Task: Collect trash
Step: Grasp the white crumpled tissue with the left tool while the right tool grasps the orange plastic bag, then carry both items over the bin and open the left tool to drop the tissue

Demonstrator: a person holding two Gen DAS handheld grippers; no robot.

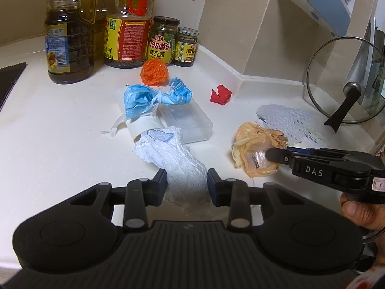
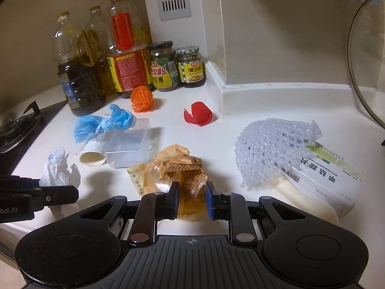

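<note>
Two grips set: left gripper [image 1: 187,183] pinching white paper towel [image 1: 168,154], wad trailing forward from jaws; right gripper [image 2: 192,198] clamped on orange plastic bag [image 2: 178,168], bulk ahead.

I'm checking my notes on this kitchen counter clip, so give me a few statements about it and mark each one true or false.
1. The left gripper is closed on the white paper towel. True.
2. The right gripper holds the red cap. False: it grips the crumpled orange plastic bag; the red cap lies untouched.
3. The blue mask rests on the clear plastic box. True.
4. The paper cup stands upright. False: the paper cup lies on its side.
</note>
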